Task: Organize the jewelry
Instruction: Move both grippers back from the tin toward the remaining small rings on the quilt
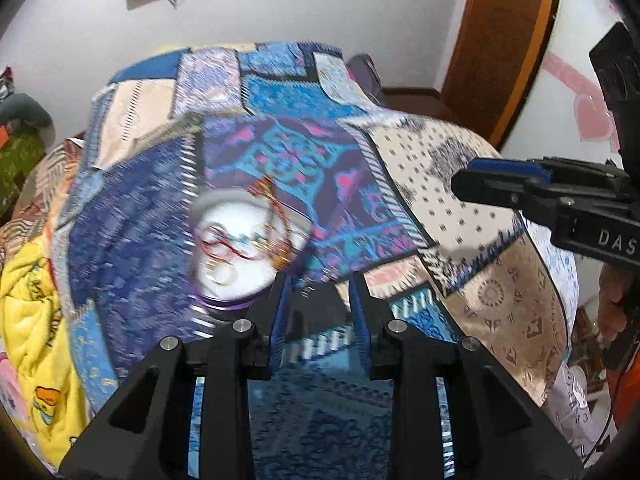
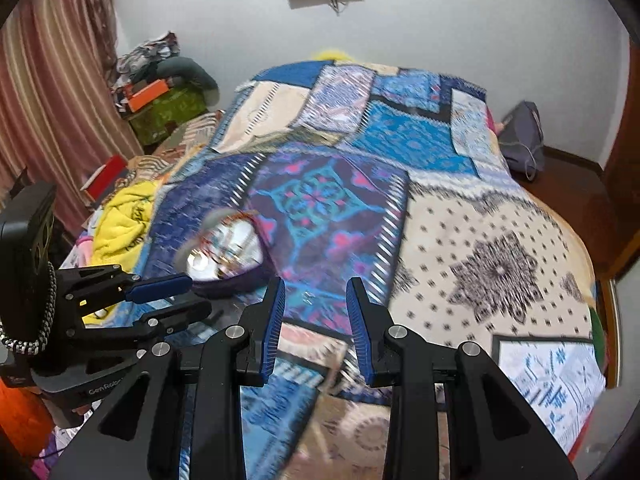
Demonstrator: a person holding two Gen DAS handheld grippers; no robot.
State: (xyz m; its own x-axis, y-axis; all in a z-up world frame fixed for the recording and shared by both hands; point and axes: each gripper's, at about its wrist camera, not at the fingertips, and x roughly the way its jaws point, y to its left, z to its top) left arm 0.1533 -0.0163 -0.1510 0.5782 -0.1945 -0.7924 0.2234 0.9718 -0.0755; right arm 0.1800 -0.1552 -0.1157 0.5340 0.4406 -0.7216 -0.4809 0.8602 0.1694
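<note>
A round white dish with a purple rim [image 1: 236, 252] lies on the patchwork bedspread [image 1: 280, 152]. It holds red cord bracelets, beads and gold rings [image 1: 218, 270], all blurred. My left gripper [image 1: 318, 292] is open and empty, just right of and nearer than the dish. In the right wrist view the dish [image 2: 228, 248] lies left of centre, with the left gripper [image 2: 192, 294] beside it. My right gripper [image 2: 316, 300] is open and empty above the bedspread, right of the dish. It also shows in the left wrist view [image 1: 480, 184].
A yellow blanket [image 1: 28, 312] lies bunched at the bed's left side. Boxes and clothes [image 2: 160, 96] are piled by the striped curtain [image 2: 52, 92]. A grey bag [image 2: 524, 136] sits on the floor at the far right, near a wooden door frame [image 1: 500, 40].
</note>
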